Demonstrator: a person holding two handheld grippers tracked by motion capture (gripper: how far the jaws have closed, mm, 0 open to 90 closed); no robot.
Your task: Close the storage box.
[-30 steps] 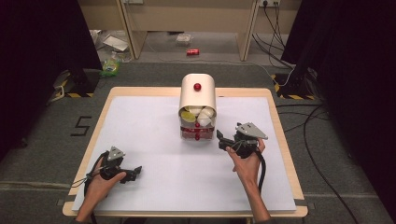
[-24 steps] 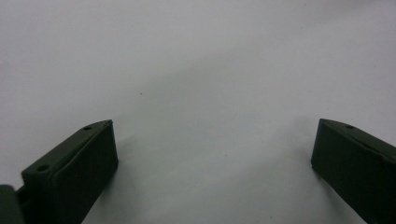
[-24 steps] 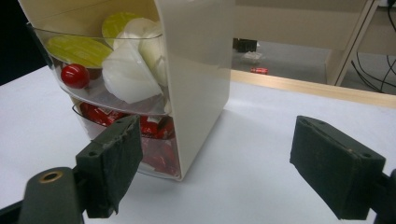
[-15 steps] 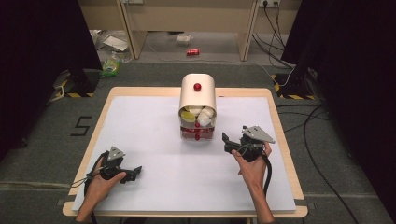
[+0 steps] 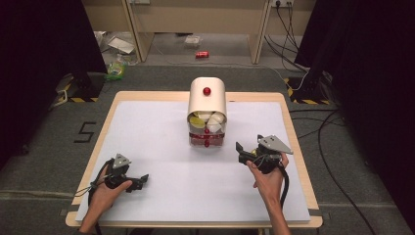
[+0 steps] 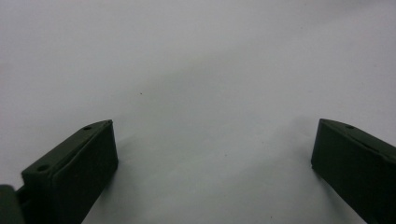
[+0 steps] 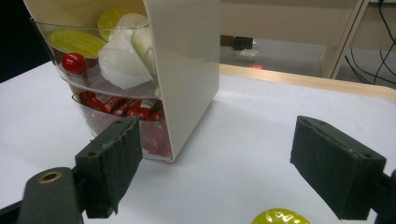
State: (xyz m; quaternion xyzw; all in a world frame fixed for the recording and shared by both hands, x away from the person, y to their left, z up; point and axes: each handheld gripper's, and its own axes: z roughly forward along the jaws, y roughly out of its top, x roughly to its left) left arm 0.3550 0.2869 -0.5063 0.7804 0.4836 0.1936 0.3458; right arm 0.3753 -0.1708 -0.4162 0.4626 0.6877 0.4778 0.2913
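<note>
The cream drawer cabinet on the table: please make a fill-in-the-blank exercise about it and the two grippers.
1. The cream drawer cabinet holds two clear drawers; the lower drawer contains ____ sachets.
2. The knob on the upper drawer is coloured ____.
3. The jaws of the right gripper stand ____.
4. The yellow-green capsule lies on the white table, nearest the ____ gripper.

Missing words: red; red; open; right

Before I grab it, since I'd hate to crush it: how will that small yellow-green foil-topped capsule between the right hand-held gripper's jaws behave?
The capsule looks small, so probably light. Its shiny, wrinkled foil top suggests it dents easily, so squeeze gently. It sits flat on the white table, so it likely slides rather than rolls. The right hand-held gripper stands open around it.
</note>
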